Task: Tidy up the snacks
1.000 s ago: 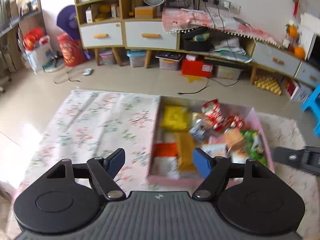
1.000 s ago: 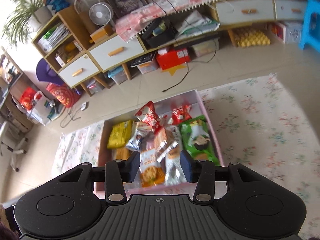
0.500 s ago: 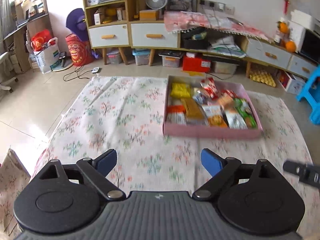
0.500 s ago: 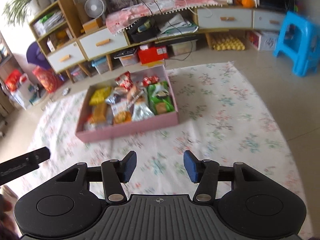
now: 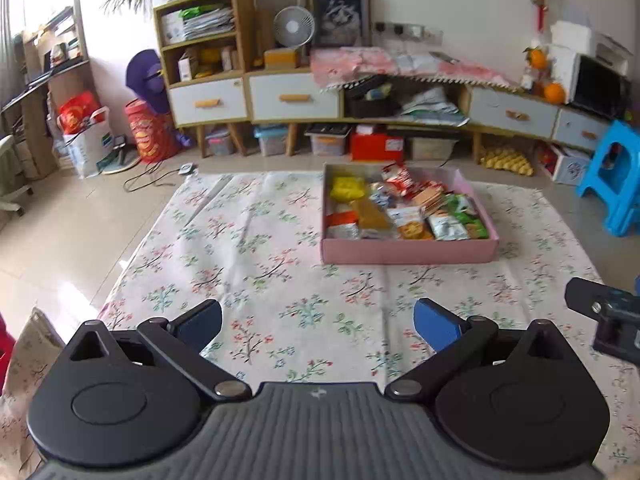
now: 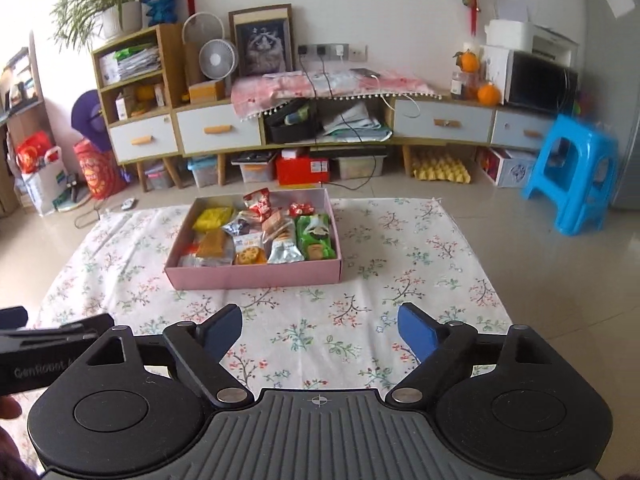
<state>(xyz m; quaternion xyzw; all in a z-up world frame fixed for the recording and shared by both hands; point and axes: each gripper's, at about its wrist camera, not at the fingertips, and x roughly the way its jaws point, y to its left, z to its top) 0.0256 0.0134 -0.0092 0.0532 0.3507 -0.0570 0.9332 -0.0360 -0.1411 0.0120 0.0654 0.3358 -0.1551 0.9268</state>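
While you hold both tools low over the floral cloth (image 5: 256,240), your left gripper (image 5: 318,322) fills the bottom of its view with its blue-padded fingers (image 5: 434,326) spread wide and nothing between them; your right gripper (image 6: 320,328) sits likewise at the bottom of its view, jaws parted and empty. Item one: pink box (image 6: 256,276), lying on the cloth, centre-left in the right view and centre-right in the left view, well apart from both tools. Contents, packed side by side: yellow packet (image 6: 212,217) at the upper left corner of the box; red-and-white packet (image 6: 259,205) standing tilted at the back; green packet (image 6: 314,236) along the right wall; cookie packet (image 6: 250,252) and silver packet (image 6: 285,250) near the front wall; orange-brown packet (image 5: 370,214) left of centre. Item two: blue stool (image 6: 572,176), on the tiled floor at the right edge of the frame, off the cloth. Item three: low cabinet with white drawers (image 6: 216,130) along the back wall, upper half of the frame, bearing a small fan (image 6: 215,58) and a framed animal picture (image 6: 262,42). Item four: oranges (image 6: 488,94) beside a dark microwave (image 6: 540,82), upper right.
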